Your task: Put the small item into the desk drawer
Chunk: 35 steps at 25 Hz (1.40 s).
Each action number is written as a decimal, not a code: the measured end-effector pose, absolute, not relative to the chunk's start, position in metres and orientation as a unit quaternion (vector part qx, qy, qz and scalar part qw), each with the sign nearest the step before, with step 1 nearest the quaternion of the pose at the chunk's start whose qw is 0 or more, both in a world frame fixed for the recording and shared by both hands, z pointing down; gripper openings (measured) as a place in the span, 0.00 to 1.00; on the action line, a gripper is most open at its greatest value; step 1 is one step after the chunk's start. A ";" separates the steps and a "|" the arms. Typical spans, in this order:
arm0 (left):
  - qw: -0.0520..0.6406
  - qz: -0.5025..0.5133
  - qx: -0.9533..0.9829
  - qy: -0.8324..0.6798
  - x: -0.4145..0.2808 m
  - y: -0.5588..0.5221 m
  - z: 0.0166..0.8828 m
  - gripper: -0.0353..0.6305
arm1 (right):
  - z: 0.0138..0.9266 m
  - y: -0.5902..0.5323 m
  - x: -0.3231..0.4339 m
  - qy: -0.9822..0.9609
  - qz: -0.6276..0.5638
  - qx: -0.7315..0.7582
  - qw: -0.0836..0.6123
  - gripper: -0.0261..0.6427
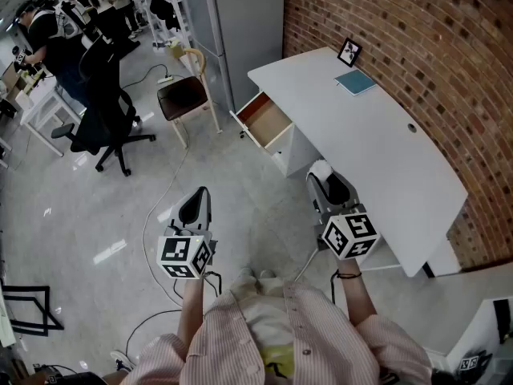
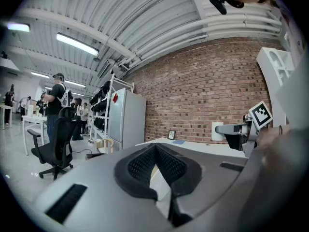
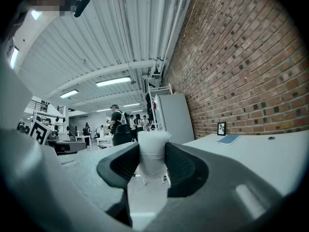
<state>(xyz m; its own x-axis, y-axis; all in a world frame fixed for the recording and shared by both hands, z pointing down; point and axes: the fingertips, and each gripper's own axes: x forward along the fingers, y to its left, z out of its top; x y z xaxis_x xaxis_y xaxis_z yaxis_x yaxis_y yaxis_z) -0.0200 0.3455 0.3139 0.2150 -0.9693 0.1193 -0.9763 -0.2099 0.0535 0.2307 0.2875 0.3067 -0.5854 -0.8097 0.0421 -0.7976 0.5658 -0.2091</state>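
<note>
Brick-walled office with a white desk (image 1: 377, 143) whose drawer (image 1: 264, 123) stands open, while the right gripper (image 1: 325, 180) pinches the small white item (image 3: 151, 151), seemingly a light, crushable cup best held gently at mid-body, well short of that drawer, and the left gripper (image 1: 195, 207) hangs closed and empty.

The head view looks steeply down from above the person, close over the left tool (image 1: 195, 205) and right tool (image 1: 329, 184), with the white desk (image 1: 377, 143) and brick wall (image 1: 401, 38) at the right. The left tool's view sits low behind its jaws, facing level across the room toward that wall — the right tool shows at its right. The right tool's view faces along the wall, tilted upward. All three share the desk's far end, its picture frame (image 1: 349, 51) and blue book (image 1: 355, 82).
</note>
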 end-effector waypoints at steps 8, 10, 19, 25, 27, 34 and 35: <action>0.062 0.026 0.774 -0.630 -0.013 0.346 0.316 0.05 | 0.312 0.281 0.235 0.885 -0.112 -0.450 0.036 0.29; 0.064 0.028 0.773 -0.631 -0.012 0.349 0.318 0.05 | 0.316 0.278 0.233 0.886 -0.118 -0.447 0.040 0.29; 0.082 0.028 0.763 -0.641 -0.022 0.341 0.330 0.05 | 0.332 0.272 0.219 0.895 -0.129 -0.425 0.032 0.29; 0.088 0.029 0.765 -0.637 -0.027 0.318 0.339 0.05 | 0.341 0.253 0.212 0.895 -0.131 -0.426 0.023 0.29; 0.090 0.028 0.766 -0.636 -0.031 0.306 0.340 0.05 | 0.344 0.242 0.207 0.894 -0.133 -0.427 0.020 0.29; 0.108 0.029 0.773 -0.624 -0.058 0.240 0.355 0.05 | 0.360 0.180 0.177 0.886 -0.150 -0.438 0.006 0.29; 0.110 0.028 0.775 -0.622 -0.064 0.227 0.357 0.05 | 0.362 0.169 0.172 0.885 -0.151 -0.440 0.006 0.29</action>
<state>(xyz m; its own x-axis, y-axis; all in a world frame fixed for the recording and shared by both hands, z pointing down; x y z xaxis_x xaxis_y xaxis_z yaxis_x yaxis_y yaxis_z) -0.0635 0.2274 0.3567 0.2240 -0.9578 0.1803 -0.9702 -0.2016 0.1343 0.1719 0.1690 0.3622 -0.6129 -0.7806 0.1225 -0.7771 0.5675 -0.2720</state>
